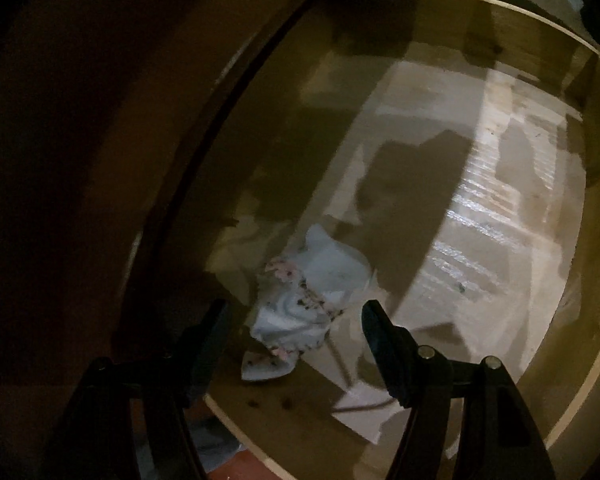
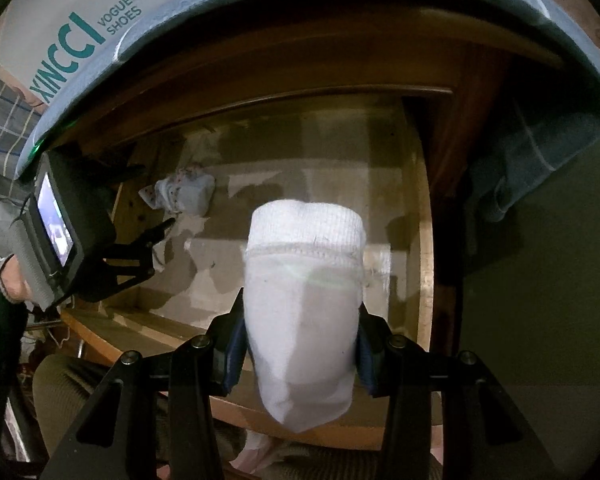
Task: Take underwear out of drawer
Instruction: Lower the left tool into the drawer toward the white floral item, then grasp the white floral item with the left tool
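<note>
A crumpled pale blue piece of underwear point(image 1: 304, 300) with small pink and dark prints lies in the near left corner of the open wooden drawer point(image 1: 596, 344). My left gripper point(image 1: 294, 308) hangs just above it, open, with the cloth showing between its fingers and not touched. In the right wrist view the same underwear point(image 2: 182, 194) lies at the drawer's far left, and the left gripper's fingertips point(image 2: 168, 225) point at it. My right gripper point(image 2: 302, 340) is shut on a rolled white garment point(image 2: 304, 300), held above the drawer point(image 2: 426, 264).
The drawer floor point(image 1: 440, 200) is lined with worn, patchy paper. A white shoe box point(image 2: 80, 16) with teal lettering sits on a blue cloth above the drawer opening. A person's hand and grey sleeve point(image 2: 4, 240) hold the left gripper.
</note>
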Tool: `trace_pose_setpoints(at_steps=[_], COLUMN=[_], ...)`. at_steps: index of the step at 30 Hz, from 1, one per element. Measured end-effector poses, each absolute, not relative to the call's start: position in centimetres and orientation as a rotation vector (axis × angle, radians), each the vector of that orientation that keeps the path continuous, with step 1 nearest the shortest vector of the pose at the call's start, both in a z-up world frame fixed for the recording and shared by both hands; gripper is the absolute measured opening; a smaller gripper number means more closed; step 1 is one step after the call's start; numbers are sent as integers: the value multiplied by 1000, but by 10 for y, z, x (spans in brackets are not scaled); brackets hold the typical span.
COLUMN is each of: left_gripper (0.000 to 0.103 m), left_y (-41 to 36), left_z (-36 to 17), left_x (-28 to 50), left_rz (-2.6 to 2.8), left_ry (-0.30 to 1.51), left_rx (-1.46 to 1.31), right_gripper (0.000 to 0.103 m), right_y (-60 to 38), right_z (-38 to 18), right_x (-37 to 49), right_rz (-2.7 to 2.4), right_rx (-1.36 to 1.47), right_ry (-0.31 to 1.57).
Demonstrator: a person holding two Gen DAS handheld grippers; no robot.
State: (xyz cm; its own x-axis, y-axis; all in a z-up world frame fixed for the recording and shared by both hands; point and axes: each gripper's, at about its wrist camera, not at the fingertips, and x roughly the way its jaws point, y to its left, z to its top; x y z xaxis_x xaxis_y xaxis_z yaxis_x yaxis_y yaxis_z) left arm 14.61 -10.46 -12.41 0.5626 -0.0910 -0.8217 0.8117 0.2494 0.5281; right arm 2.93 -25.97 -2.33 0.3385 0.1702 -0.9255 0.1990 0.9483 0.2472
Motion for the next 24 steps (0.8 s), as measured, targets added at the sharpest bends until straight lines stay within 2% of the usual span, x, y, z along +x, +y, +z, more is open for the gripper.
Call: trace_pose_setpoints(at_steps=[19,21,24], left_gripper=[68,64,47], left_y=[-114,-115,-115], left_z=[-152,-152,-151], left_x=[174,174,174], left_rz=[-771,-784,-810], left_ry=[899,900,935], left_rx=[1084,1081,1056], right_gripper=[42,42,42], right_y=[-260,-259,-259], right_z=[-25,-25,-25], right_x=[32,32,32], right_rz=[-9,-9,-11], right_rx=[350,345,344], right_ry=[1249,1248,1250])
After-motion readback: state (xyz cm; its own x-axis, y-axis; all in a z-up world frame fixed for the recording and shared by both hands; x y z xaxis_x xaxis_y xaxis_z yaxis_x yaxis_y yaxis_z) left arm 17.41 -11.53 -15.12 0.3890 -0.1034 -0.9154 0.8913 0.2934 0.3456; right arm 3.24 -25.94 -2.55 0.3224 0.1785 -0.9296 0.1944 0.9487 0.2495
